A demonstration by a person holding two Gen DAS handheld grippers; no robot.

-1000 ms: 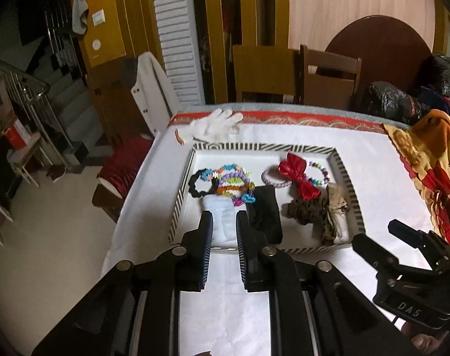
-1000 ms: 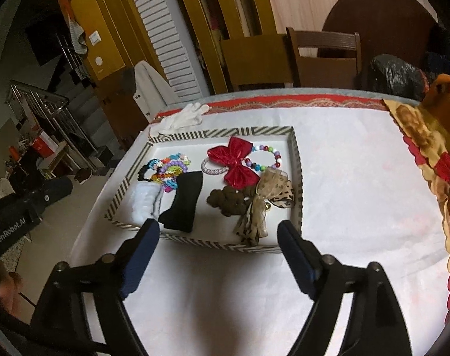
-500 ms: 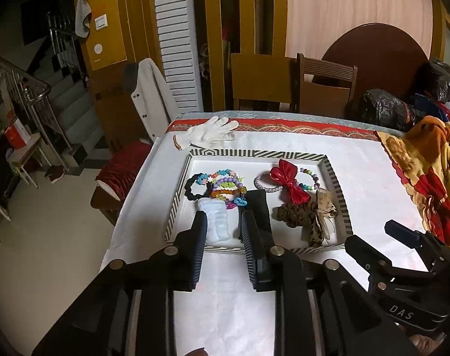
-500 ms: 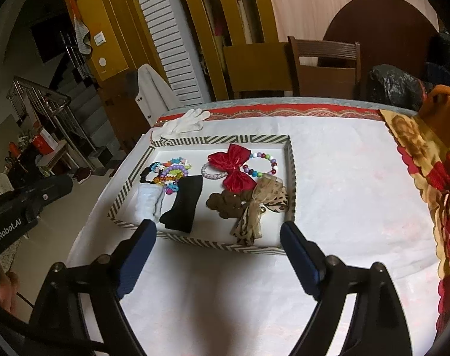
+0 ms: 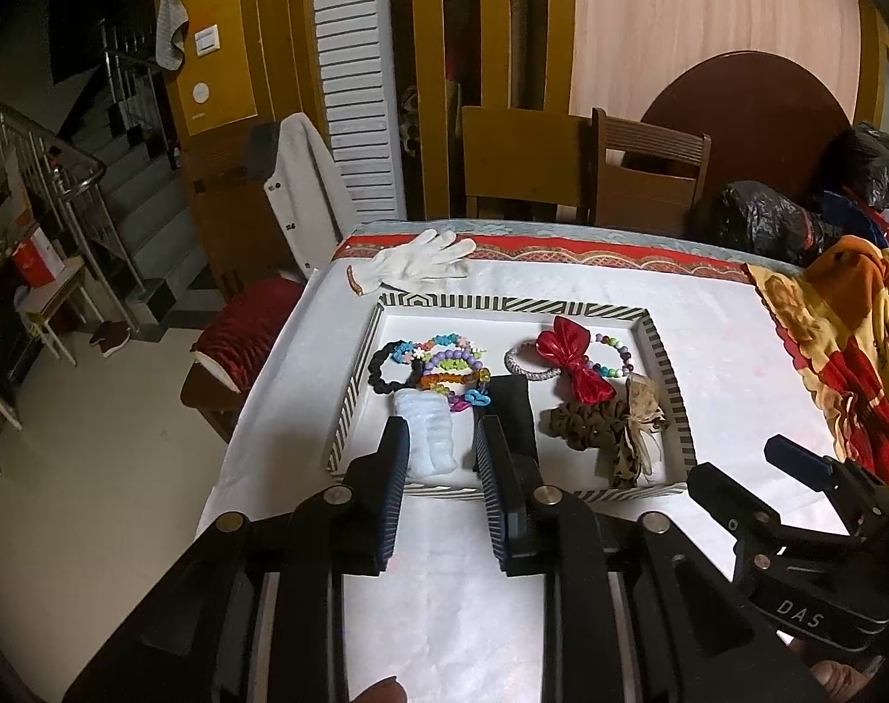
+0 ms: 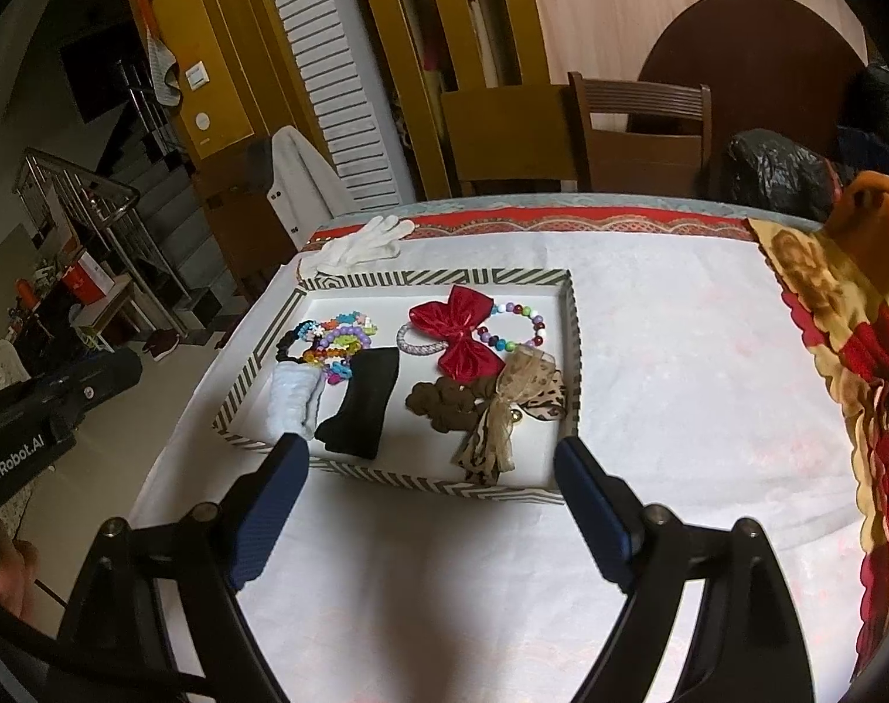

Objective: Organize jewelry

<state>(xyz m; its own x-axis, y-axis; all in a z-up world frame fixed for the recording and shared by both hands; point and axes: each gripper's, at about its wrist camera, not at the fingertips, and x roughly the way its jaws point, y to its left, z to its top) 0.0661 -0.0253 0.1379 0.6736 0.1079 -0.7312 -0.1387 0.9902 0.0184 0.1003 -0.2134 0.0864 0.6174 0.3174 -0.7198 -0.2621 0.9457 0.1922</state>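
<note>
A striped tray [image 6: 573,351] sits on the white table [image 6: 678,351]. In it, a red bow [image 6: 459,334] lies at the far right, a black band [image 6: 365,395] and a white scrunchie [image 6: 292,401] near the left. The left gripper [image 5: 441,457] has a small gap, holding nothing. The right gripper [image 6: 432,463] is spread wide, also empty, near the tray.
</note>
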